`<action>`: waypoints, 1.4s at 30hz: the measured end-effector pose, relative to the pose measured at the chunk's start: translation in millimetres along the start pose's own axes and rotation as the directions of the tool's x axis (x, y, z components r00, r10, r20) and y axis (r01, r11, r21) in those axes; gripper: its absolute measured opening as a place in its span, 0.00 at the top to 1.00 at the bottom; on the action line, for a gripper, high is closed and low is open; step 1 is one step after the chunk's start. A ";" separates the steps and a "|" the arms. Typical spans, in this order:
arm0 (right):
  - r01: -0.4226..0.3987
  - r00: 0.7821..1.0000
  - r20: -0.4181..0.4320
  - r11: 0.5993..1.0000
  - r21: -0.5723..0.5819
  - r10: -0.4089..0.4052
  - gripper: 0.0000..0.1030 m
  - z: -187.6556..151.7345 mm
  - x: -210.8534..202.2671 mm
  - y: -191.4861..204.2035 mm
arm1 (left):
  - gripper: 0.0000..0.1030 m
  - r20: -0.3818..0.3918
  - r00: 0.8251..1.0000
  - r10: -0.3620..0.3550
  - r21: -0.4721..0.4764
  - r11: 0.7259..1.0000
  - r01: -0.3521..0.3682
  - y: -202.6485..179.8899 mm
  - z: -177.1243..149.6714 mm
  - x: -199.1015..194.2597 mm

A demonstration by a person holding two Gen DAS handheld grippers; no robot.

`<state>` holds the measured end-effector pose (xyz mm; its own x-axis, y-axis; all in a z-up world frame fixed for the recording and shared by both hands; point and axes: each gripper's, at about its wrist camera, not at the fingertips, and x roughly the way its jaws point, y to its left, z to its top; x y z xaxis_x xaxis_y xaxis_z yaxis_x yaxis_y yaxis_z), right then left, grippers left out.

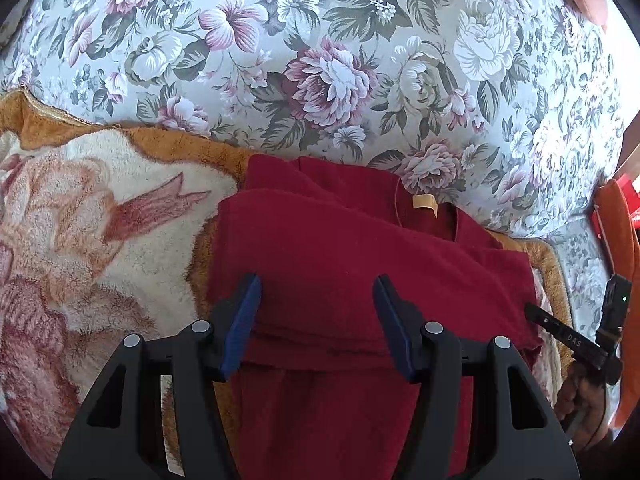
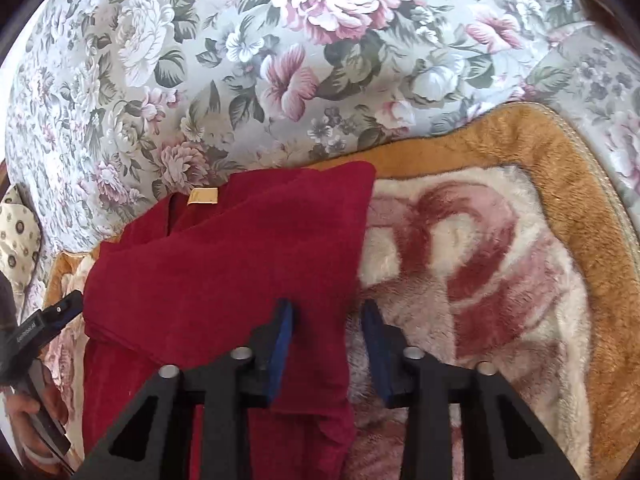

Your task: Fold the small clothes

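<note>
The dark red garment is matt cloth with a fine, slightly fuzzy nap; its neck label is smooth tan fabric; the blanket beneath is thick, shaggy plush with a stitched edge; the flowered sheet is smooth printed cloth; the left gripper is matt black plastic with ribbed blue pads and dull metal pins.
</note>
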<state>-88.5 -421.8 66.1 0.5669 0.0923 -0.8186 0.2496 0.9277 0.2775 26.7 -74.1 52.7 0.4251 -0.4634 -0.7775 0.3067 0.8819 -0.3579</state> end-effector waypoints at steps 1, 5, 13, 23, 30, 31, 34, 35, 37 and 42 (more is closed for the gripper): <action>0.039 0.999 0.017 0.998 -0.042 -0.038 0.86 2.4 -1.0 5.2 | 0.43 -0.002 1.000 -0.005 0.003 1.000 0.005 -0.7 0.4 0.1; 0.177 0.983 0.061 0.979 -0.099 -0.172 0.90 -2.5 3.2 9.4 | 0.39 -0.013 1.000 -0.023 0.033 0.999 0.023 -7.0 -1.6 4.0; 0.108 0.990 0.096 0.992 -0.066 -0.102 0.89 -16.0 -44.1 5.8 | 0.39 -0.008 1.000 -0.018 0.001 1.000 0.018 -0.7 -12.0 -3.4; 0.136 0.988 -0.048 0.973 -0.185 -0.147 0.87 -60.6 -29.6 29.8 | 0.39 0.003 1.000 -0.007 -0.044 0.999 0.007 2.6 -69.8 -65.8; -0.025 1.000 -0.005 0.994 -0.102 0.024 0.83 -115.8 -111.9 25.5 | 0.35 0.019 1.000 0.012 -0.033 0.999 -0.011 4.9 -127.2 -118.5; -0.046 0.999 -0.016 0.995 -0.093 0.045 0.83 -127.6 -120.6 25.1 | 0.33 0.020 1.000 0.015 -0.026 1.000 -0.015 4.5 -136.2 -123.6; -0.094 0.996 -0.010 0.993 -0.075 0.093 0.78 -162.7 -141.4 25.4 | 0.32 0.017 1.000 0.026 -0.014 1.000 -0.026 4.4 -162.5 -135.4; -0.103 0.995 -0.013 0.992 -0.067 0.102 0.73 -172.7 -146.3 24.2 | 0.32 0.007 1.000 0.020 -0.019 1.000 -0.019 5.6 -170.1 -136.9; -0.125 0.992 -0.015 0.991 -0.039 0.125 0.70 -191.7 -152.0 23.6 | 0.32 -0.014 1.000 0.004 -0.036 0.999 -0.004 8.8 -182.7 -137.1; -0.159 0.986 -0.043 0.987 0.006 0.159 0.66 -225.0 -155.4 16.0 | 0.32 -0.045 0.999 0.022 -0.044 0.999 -0.024 14.1 -201.9 -139.6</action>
<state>-349.2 -339.9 84.7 0.5655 0.2542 -0.7846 0.1613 0.8989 0.4074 -200.2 20.4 51.8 0.3929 -0.4392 -0.8079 0.2588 0.8959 -0.3612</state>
